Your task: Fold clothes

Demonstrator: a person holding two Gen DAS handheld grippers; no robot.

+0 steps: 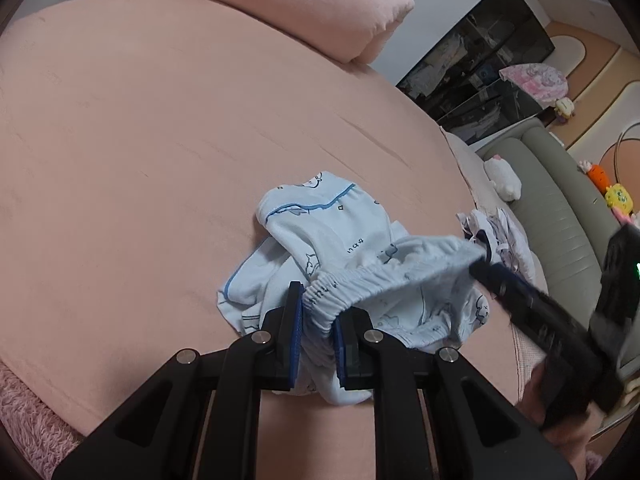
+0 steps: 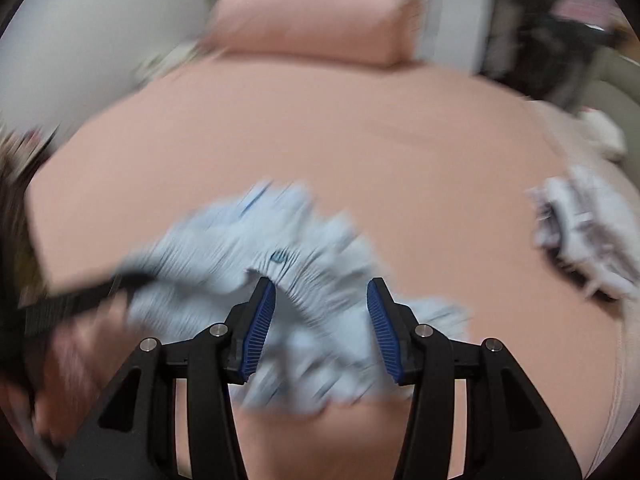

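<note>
Left gripper (image 1: pixel 318 322): jaws nearly closed, blue pads clamped on the gathered elastic waistband of the light blue shorts (image 1: pixel 320 248). Fabric bunches between the pads and hangs below them.

The waistband runs from the left pads toward 2 o'clock in the left wrist view, up to the tip of the right gripper (image 1: pixel 486 262), which enters that view from 4 o'clock. That tip is at the far end of the band; actual contact cannot be told there.

Right gripper (image 2: pixel 321 294), own view: jaws stand apart, pads not pressing on anything. Shorts (image 2: pixel 256 248) lie below and beyond the fingers, heavily blurred. The waistband edge passes just beside the left pad; touching or not cannot be told. No earlier frame to compare.

Shorts: printed, darker blue piping, crumpled in a loose heap on the pink bed (image 1: pixel 140 128), partly lifted at the waistband. In the left wrist view the heap sits at centre, slightly toward 5 o'clock.

Second garment (image 1: pixel 500 236), white with dark print, lies on the bed at 3 o'clock from the shorts, near the bed edge. In the right wrist view it is at 3 o'clock (image 2: pixel 580 236), well apart from the shorts.

Pink pillow (image 1: pixel 304 4) at 12 o'clock, at the far end of the bed.

Grey sofa (image 1: pixel 560 208) beyond the bed edge at 3 o'clock.
</note>
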